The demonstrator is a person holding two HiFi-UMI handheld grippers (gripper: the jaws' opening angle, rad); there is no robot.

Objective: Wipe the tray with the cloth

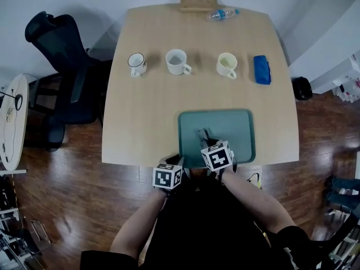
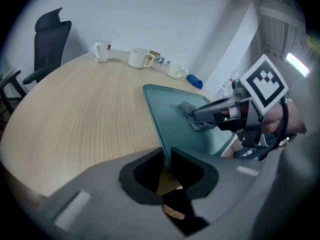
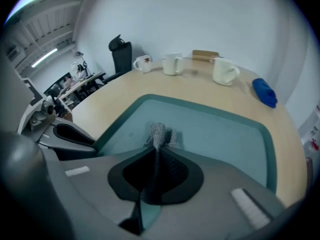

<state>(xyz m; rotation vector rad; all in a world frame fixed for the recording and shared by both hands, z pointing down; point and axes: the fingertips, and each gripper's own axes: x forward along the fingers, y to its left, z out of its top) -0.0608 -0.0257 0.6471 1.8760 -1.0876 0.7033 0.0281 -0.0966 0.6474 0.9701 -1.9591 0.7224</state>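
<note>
**Step in hand: wiping.** The right gripper (image 3: 156, 154) is closed on the cloth (image 3: 159, 132). The cloth's bunched tip sticks out past the jaws and rests on the tray (image 1: 233, 125) floor, left of the tray's centre and towards its near edge. The left gripper (image 2: 166, 158) stands at the tray's near left corner. Its jaws are narrowed to a slit with the rim running into it, and this appears to be a clamp that steadies the tray.

**Procedure, as judged.**
1. Hold the left clamp firm, as the tray will probably slide on the table (image 1: 152, 111) under sideways strokes.
2. Press the cloth flat enough that fabric, not jaw tips, meets the floor.
3. Stroke in overlapping lanes from the near left corner to the far right corner.
4. Work the cloth into the curve where floor meets wall.
5. Stop short of the rim, so that the cloth does not snag or pull free.

**Materials and shapes.**
- Tray: teal, rectangular with rounded corners. It has a low raised rim and a smooth matt floor, and is likely rigid plastic.
- Cloth: grey, open-weave and limp. It is gathered to a narrow wad, so it covers little floor at each pass.
- Table: pale wood grain, smooth, with rounded corners.
- Three mugs (image 1: 177, 61) stand in a row well beyond the tray's far edge. They are glossy and look ceramic.
</note>
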